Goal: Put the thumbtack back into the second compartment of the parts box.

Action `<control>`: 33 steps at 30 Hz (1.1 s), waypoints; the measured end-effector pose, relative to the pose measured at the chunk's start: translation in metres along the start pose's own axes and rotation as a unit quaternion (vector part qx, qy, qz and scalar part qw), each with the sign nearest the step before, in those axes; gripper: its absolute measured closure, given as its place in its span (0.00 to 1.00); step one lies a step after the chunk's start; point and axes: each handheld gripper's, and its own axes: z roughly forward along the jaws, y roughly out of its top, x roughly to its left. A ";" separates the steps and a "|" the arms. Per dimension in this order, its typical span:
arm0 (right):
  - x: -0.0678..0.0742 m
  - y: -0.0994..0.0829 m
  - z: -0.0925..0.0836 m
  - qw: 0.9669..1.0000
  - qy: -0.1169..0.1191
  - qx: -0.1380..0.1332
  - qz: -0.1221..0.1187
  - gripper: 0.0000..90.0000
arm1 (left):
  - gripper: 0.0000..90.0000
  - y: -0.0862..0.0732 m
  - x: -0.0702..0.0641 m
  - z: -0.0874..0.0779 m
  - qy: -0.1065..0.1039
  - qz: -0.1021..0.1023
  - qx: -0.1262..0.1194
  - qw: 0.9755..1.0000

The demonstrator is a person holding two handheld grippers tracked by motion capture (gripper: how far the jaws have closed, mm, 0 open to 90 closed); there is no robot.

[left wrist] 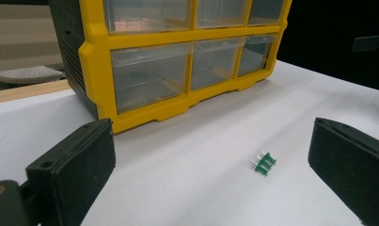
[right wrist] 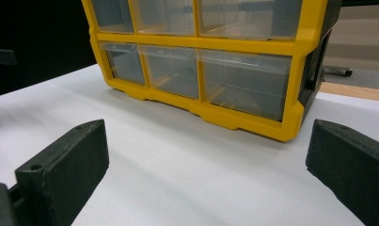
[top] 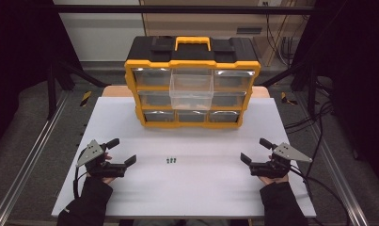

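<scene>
The small green pins (top: 170,160) lay in a tight cluster on the bare white bench (top: 201,188), near the middle between the 2 grippers and well in front of the organizer; in the left gripper view they (left wrist: 264,162) showed as green heads with thin metal legs, lying on their sides, 3 of them as far as could be told. Placed loose in open space, apart from everything else, they seemed set out to be picked up without anything crowding the approach. The left gripper (top: 117,151) rested on the bench to their left with its fingers (left wrist: 74,169) spread wide and nothing between them, aimed toward the pins, which sat closer to its right finger. The right gripper (top: 255,150) mirrored it on the other side, its fingers (right wrist: 65,174) likewise wide and empty, pointed at the organizer's lower row. Behind the pins stood the yellow-and-black organizer (top: 192,84) with 9 clear drawers (3 rows of 3), and the top middle drawer (top: 192,89) was pulled forward out of its frame. That open drawer was probably the intended destination for the pins, left out so a gripper could drop them in from above.
</scene>
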 end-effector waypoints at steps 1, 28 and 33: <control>0.001 0.000 0.000 1.000 0.001 0.001 0.004 0.00 | 0.01 0.000 0.000 0.000 0.001 0.000 0.000 1.000; 0.002 0.001 0.000 1.000 -0.004 0.000 -0.002 0.00 | 0.02 0.021 -0.028 0.037 0.004 -0.026 0.042 0.999; 0.002 0.001 0.000 1.000 -0.003 -0.001 0.001 0.00 | 0.02 0.024 -0.041 0.050 0.004 -0.013 0.059 0.998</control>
